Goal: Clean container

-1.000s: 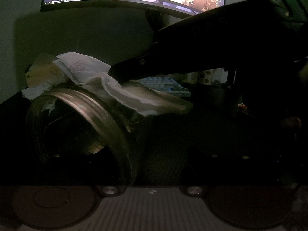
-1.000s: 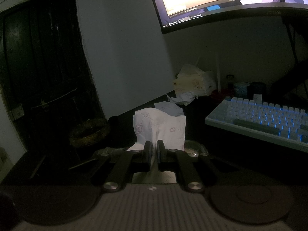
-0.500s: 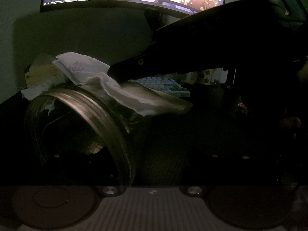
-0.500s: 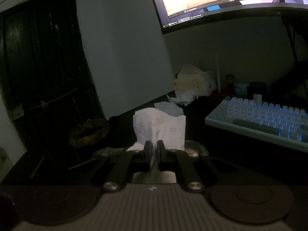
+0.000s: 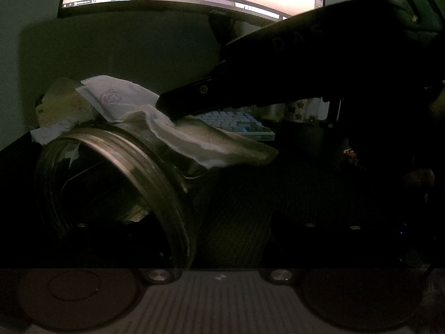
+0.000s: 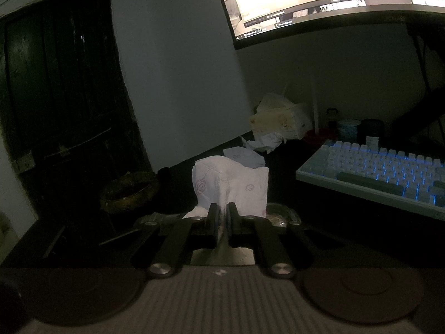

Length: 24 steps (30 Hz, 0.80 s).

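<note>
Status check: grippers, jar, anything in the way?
Right gripper shut on tissue, pressed on the jar. Left gripper holding jar, fingers too dark to see. Nothing in the way.

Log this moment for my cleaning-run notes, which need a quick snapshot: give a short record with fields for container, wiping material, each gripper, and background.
container: glass jar on its side, open mouth toward the left wrist camera
wiping material: patterned tissue, draped over the jar's upper side
right gripper: shut on the tissue
left gripper: jaws wide, either side of the jar; fingers too dark to see
background: backlit keyboard, monitor, tissue box
</note>
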{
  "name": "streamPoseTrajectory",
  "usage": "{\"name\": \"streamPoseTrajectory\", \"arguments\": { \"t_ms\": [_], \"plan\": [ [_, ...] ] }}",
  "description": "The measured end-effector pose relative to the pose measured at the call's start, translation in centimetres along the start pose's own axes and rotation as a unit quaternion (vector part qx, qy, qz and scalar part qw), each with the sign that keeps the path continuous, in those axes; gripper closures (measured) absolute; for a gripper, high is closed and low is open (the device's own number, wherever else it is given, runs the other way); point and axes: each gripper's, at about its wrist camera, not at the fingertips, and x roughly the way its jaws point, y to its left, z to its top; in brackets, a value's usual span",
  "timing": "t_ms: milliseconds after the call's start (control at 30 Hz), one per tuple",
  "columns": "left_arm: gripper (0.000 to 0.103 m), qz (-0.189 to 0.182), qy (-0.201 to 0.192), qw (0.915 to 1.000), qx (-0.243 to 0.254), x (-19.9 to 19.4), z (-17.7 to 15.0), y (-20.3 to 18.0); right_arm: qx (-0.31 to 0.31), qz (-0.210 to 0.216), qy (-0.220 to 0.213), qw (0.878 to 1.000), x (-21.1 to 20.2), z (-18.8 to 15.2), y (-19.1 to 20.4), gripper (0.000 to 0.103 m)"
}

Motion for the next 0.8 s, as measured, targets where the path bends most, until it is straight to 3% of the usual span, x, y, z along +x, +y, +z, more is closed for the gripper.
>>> {"name": "streamPoseTrajectory", "arguments": {
  "t_ms": [267,367,467,567,800],
  "plan": [
    [0.022,-0.006,0.001,1.0000,0.003,0.3,0.3,3.2,0.010,-0.042,0.009,0.999,0.3,0.7,-1.9,0.095],
    [0.022,-0.004,0.001,1.0000,0.002,0.5,0.5,4.4,0.002,-0.029,0.011,1.000,0.2,0.6,-1.1,0.095],
    [0.022,-0.001,0.001,1.0000,0.003,0.7,0.6,5.6,0.002,0.010,0.013,1.000,0.3,0.5,-0.1,0.095],
    [0.022,-0.001,0.001,1.0000,0.000,0.8,0.7,7.1,-0.004,0.014,0.013,1.000,0.6,0.6,0.2,0.096],
    [0.022,0.001,0.000,1.0000,0.000,1.2,1.1,10.5,0.014,-0.037,0.016,0.999,1.0,1.0,-1.9,0.096]
  ]
}}
